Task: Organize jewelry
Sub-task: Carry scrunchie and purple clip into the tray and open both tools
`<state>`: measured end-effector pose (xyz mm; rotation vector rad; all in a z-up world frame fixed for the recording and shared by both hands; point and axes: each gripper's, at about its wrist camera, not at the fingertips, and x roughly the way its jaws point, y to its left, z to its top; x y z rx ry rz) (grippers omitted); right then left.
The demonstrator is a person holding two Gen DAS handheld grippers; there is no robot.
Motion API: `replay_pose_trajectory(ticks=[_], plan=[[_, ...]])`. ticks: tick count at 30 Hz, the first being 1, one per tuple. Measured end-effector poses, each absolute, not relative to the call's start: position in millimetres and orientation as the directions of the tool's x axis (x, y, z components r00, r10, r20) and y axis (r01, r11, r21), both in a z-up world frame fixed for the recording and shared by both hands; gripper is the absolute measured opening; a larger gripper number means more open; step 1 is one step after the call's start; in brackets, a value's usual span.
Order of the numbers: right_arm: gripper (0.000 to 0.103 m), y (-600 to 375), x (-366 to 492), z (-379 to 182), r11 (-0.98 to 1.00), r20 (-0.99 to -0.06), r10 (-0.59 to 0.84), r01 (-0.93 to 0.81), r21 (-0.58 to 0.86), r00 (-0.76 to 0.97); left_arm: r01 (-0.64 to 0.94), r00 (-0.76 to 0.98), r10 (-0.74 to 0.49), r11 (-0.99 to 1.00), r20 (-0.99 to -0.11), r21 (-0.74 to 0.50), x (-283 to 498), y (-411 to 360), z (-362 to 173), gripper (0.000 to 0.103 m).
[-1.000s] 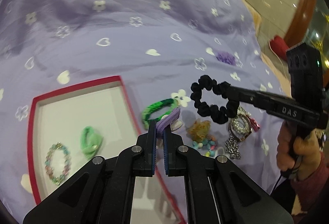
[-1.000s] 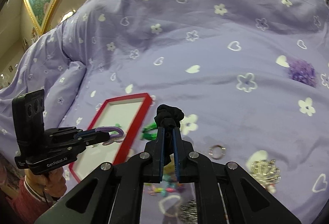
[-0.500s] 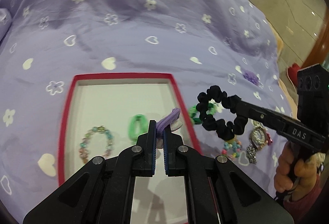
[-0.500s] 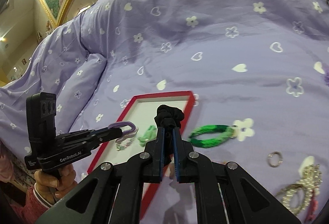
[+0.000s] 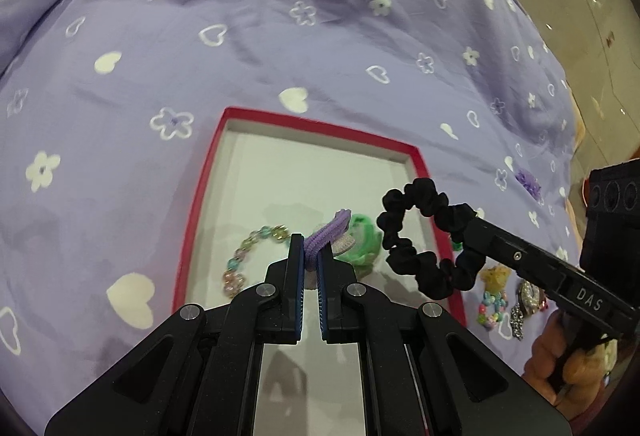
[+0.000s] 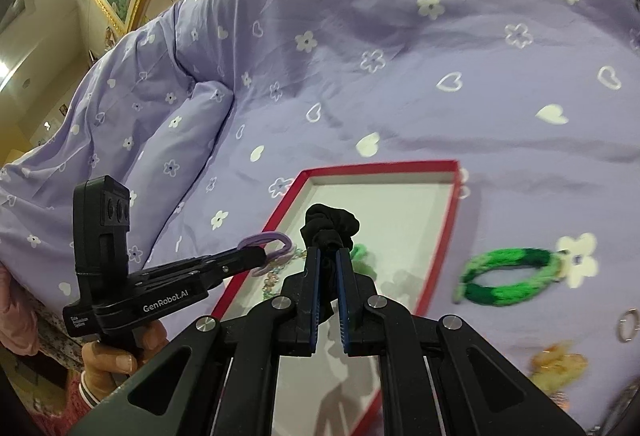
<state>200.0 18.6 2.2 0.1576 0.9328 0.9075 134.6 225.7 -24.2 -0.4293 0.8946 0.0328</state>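
My left gripper (image 5: 309, 250) is shut on a purple hair tie (image 5: 329, 232) and holds it above the red-rimmed white tray (image 5: 320, 129). My right gripper (image 6: 328, 256) is shut on a black scrunchie (image 6: 332, 222), held over the tray's right side; the scrunchie also shows in the left wrist view (image 5: 424, 236). In the tray lie a pastel bead bracelet (image 5: 244, 260) and a light green hair tie (image 5: 362, 242). The left gripper with the purple tie shows in the right wrist view (image 6: 266, 250).
The tray (image 6: 380, 166) sits on a purple bedspread (image 5: 240, 36). A green braided band (image 6: 508, 280), a metal ring (image 6: 626, 322), a yellow piece (image 6: 558, 366), a bead bracelet (image 5: 494, 306) and a watch (image 5: 528, 294) lie right of the tray.
Both grippers have swung left with their hair ties and now hang over the tray. The loose jewelry pile has slid to the right edge of both views.
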Motion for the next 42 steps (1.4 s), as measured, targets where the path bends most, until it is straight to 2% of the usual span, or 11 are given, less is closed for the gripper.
replay_pose_trajectory(ticks=[12, 20, 28, 35, 37, 42], plan=[[0.008, 25, 208, -40, 0.696, -0.715, 0.655, -0.564, 0.446, 0.243, -0.239, 0.571, -0.077, 0.937, -0.817, -0.255, 137, 223, -57, 0.006], [0.014, 23, 207, -41, 0.699, -0.723, 0.649, -0.563, 0.442, 0.238, -0.243, 0.561, -0.057, 0.942, -0.826, -0.231, 137, 220, -59, 0.011], [0.028, 20, 203, -35, 0.692, -0.715, 0.657, -0.568, 0.446, 0.239, -0.232, 0.565, -0.035, 0.952, -0.824, -0.2, 134, 213, -52, 0.021], [0.032, 8, 196, -18, 0.686, -0.693, 0.671, -0.574, 0.447, 0.263, -0.223, 0.578, -0.025, 0.956, -0.816, -0.188, 128, 206, -41, 0.033], [0.037, 0, 194, -13, 0.687, -0.685, 0.675, -0.573, 0.447, 0.275, -0.222, 0.586, -0.025, 0.956, -0.81, -0.19, 125, 204, -37, 0.041], [0.039, -27, 189, -2, 0.707, -0.673, 0.667, -0.558, 0.434, 0.321, -0.201, 0.607, -0.044, 0.958, -0.794, -0.207, 120, 194, -26, 0.046]])
